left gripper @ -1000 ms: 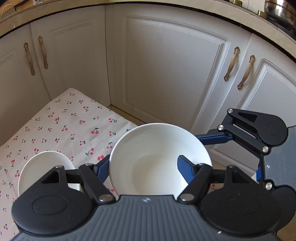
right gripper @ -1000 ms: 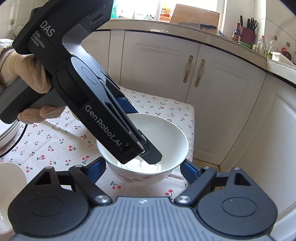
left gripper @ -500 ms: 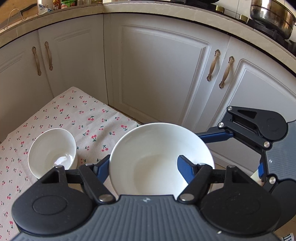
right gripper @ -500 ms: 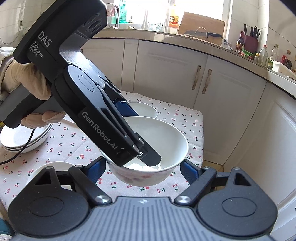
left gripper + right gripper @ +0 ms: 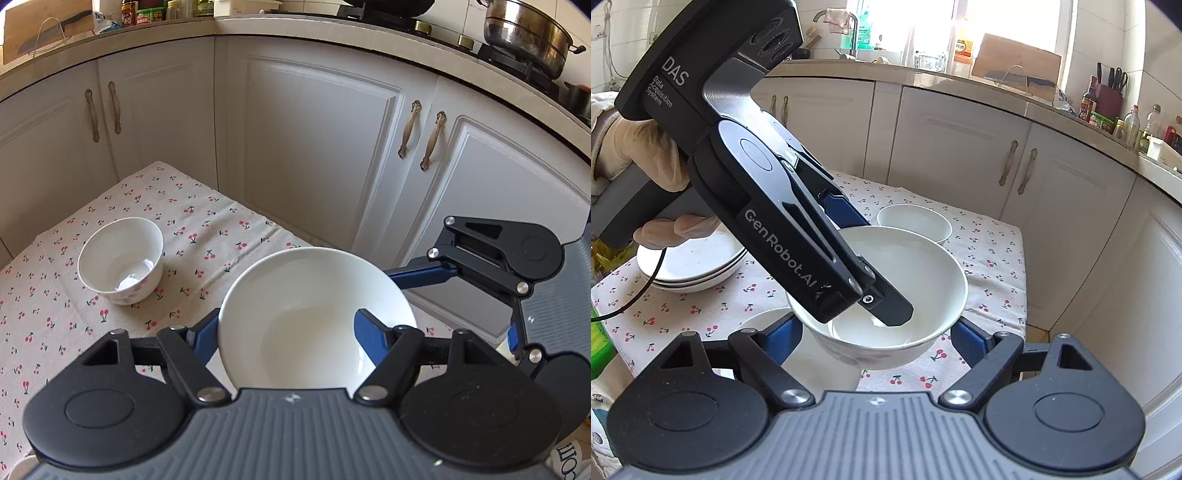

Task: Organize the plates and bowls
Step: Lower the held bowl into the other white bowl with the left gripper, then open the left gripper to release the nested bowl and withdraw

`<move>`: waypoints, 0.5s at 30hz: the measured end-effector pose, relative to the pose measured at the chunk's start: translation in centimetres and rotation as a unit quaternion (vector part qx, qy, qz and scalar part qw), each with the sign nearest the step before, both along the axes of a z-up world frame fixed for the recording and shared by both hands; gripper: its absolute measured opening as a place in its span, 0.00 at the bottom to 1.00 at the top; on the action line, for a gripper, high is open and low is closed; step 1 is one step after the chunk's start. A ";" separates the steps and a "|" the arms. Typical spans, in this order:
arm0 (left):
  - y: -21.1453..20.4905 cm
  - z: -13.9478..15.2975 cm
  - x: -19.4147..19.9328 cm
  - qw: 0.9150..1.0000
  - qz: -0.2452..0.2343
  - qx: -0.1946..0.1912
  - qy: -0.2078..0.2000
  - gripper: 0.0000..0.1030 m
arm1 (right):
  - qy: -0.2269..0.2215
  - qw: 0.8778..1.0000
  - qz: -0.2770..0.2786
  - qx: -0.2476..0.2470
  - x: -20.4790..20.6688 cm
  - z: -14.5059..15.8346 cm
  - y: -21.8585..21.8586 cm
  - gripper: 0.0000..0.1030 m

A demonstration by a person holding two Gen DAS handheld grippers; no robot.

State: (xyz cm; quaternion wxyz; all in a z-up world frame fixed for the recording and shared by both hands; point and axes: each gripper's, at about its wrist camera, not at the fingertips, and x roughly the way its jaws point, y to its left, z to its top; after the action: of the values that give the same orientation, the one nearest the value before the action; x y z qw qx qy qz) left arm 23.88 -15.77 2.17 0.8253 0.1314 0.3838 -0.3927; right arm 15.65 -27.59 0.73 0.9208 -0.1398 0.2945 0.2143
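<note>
A white bowl [image 5: 306,314] hangs in the air over the cherry-print tablecloth [image 5: 155,206], held by both grippers. My left gripper [image 5: 284,328] is shut on its wall, one finger inside the bowl and the other outside the rim. In the right wrist view the bowl [image 5: 923,266] sits between the blue fingers of my right gripper [image 5: 875,339], which press on its lower sides. A smaller white bowl [image 5: 122,258] stands on the cloth further back, also seen as the small bowl [image 5: 914,221]. A stack of white plates [image 5: 694,266] rests at the left.
Another white dish [image 5: 764,321] lies on the cloth under the held bowl. A gloved hand [image 5: 639,155] holds the left gripper's handle. White cabinet doors [image 5: 314,155] stand close behind the table, below a cluttered counter. The table's right edge [image 5: 1021,280] drops to the floor.
Both grippers have carried the bowl together across the table and a little higher. The small bowl and the plate stack have come into fuller view. The grips look unchanged.
</note>
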 end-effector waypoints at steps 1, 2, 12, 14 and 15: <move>0.2 0.0 -0.3 1.000 0.001 0.001 -0.001 0.72 | 0.002 1.000 0.001 0.002 -0.2 -0.1 0.2 0.88; 0.4 -0.1 -0.6 1.000 0.002 0.003 -0.002 0.72 | 0.004 1.000 0.002 0.003 -0.3 -0.2 0.4 0.88; 2.4 -1.6 -2.7 1.000 0.010 0.006 0.007 0.72 | 0.027 0.999 0.014 0.012 -1.9 -1.6 2.2 0.88; 2.8 -2.0 -2.9 1.000 0.013 0.004 0.013 0.72 | 0.032 0.999 0.017 0.011 -2.1 -1.9 2.4 0.88; 2.8 -2.1 -3.0 1.000 0.014 0.005 0.014 0.72 | 0.035 0.999 0.019 0.013 -2.2 -2.1 2.4 0.88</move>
State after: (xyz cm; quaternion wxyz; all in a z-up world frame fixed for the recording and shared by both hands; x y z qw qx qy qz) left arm 20.90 -12.93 0.03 0.8244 0.1247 0.3993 -0.3813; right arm 13.42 -25.15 -1.33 0.9076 -0.1260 0.3207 0.2398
